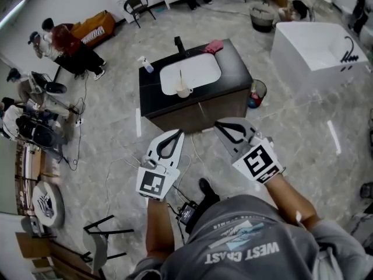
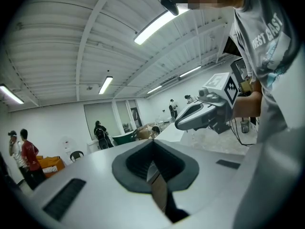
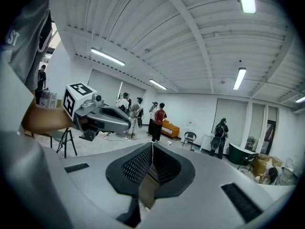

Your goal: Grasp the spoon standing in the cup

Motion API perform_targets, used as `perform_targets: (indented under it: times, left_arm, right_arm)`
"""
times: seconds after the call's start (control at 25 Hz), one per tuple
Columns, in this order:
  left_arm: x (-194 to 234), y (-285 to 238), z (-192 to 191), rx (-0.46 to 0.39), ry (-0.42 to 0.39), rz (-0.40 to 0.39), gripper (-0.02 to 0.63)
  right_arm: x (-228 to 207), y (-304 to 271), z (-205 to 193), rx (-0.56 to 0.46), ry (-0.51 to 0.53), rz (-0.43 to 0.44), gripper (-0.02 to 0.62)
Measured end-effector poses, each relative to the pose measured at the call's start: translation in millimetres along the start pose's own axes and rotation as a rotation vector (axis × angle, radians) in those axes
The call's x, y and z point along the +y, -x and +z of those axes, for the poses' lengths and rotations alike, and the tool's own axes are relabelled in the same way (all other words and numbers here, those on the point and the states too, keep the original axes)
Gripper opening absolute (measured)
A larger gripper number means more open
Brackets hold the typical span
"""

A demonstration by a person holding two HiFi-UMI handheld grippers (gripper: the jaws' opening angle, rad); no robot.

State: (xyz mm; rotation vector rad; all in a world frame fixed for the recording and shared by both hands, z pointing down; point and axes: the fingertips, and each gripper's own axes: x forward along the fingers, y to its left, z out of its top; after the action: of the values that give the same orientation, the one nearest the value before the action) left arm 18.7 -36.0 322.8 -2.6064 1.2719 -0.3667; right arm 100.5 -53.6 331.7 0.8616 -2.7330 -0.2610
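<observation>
Person's grey shirt [image 1: 245,244] at 6 o'clock | left gripper [image 1: 177,133]: fingers [image 2: 133,164] clenched, empty | right gripper [image 1: 218,125]: fingers [image 3: 134,168] clenched, empty | spoon [image 1: 180,78] upright in cup [image 1: 184,91], in sink [image 1: 204,70] of dark counter [image 1: 236,63], 12 o'clock, well apart from both grippers

Too small in the head view to tell bowl from handle on the spoon [image 1: 180,79]: just a thin pale stick rising from the cup [image 1: 184,91], hidden inside at the lower end. Equally unreadable at that size: contents of the bin [image 1: 256,94] beside the counter [image 1: 233,69]. Cut off there by the bottom edge: most of the grey shirt [image 1: 245,244]. In the left gripper view, half covered by that shirt: the right hand [image 2: 247,106] behind the right tongs [image 2: 177,124]. In the right gripper view, blurred and clipped by the shirt: the left hand [image 3: 40,118] on the left tongs [image 3: 127,124].
</observation>
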Motion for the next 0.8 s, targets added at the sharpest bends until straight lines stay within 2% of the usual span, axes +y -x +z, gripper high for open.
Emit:
perform_targets:
  times: [0.44,0.8]
  left_arm:
    - [84.3,-36.8,-20.6,-0.03,0.025,-0.082,0.002]
    - [130.9,-39.7,-34.5,-0.068,0.029,-0.125,0.002]
  right_arm:
    - [-32.4,-75.0,9.6,0.041,-0.02,-0.08,0.032]
    - [-39.7,-118.4,17.1,0.071,-0.015,-0.138,0.032]
